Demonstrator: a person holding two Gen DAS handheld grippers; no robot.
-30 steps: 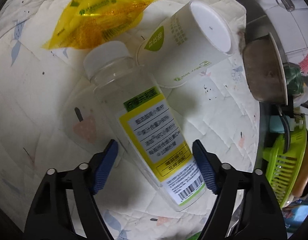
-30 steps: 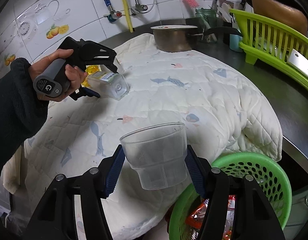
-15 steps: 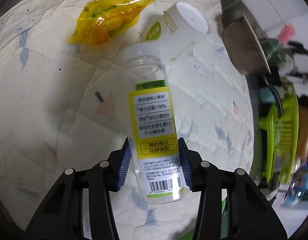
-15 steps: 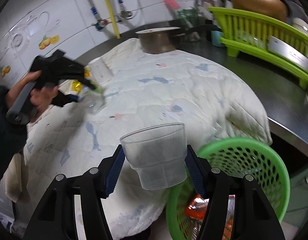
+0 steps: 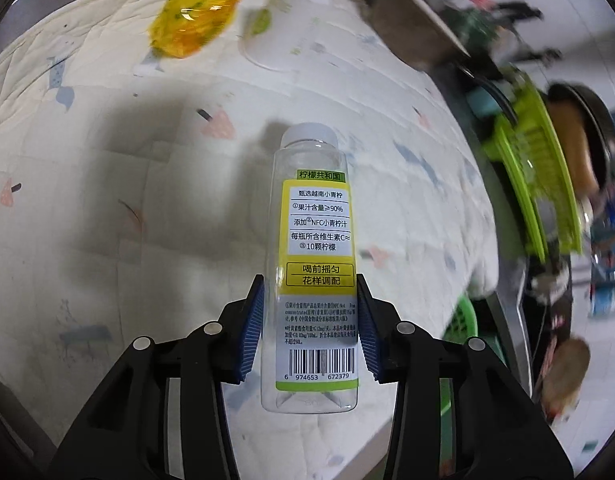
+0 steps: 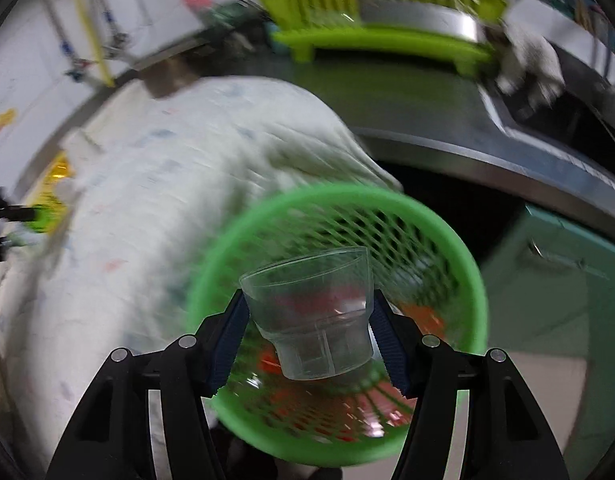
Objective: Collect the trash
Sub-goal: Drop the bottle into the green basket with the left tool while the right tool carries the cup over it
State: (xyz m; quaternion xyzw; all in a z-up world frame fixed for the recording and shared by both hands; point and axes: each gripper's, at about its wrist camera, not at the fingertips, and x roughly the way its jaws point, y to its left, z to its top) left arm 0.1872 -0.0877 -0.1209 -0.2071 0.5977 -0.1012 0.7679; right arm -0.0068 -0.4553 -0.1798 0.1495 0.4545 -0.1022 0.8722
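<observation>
My left gripper (image 5: 310, 320) is shut on a clear plastic bottle (image 5: 313, 240) with a yellow label and white cap, held up above the white quilted cloth (image 5: 107, 200). A yellow wrapper (image 5: 191, 18) and a white paper cup (image 5: 283, 28) lie on the cloth farther off. My right gripper (image 6: 309, 332) is shut on a clear plastic cup (image 6: 313, 312) and holds it over the green mesh basket (image 6: 473, 320), which has red and orange trash inside.
A metal pot (image 5: 411, 28) and a green dish rack (image 5: 535, 176) stand on the steel counter to the right. In the right wrist view the rack (image 6: 371, 12) sits behind the cloth (image 6: 147, 200), with a teal cabinet (image 6: 559, 280) at right.
My left gripper closed on the bottle and lifted it off the cloth. My right gripper carried the clear cup rightward from over the cloth to above the green basket.
</observation>
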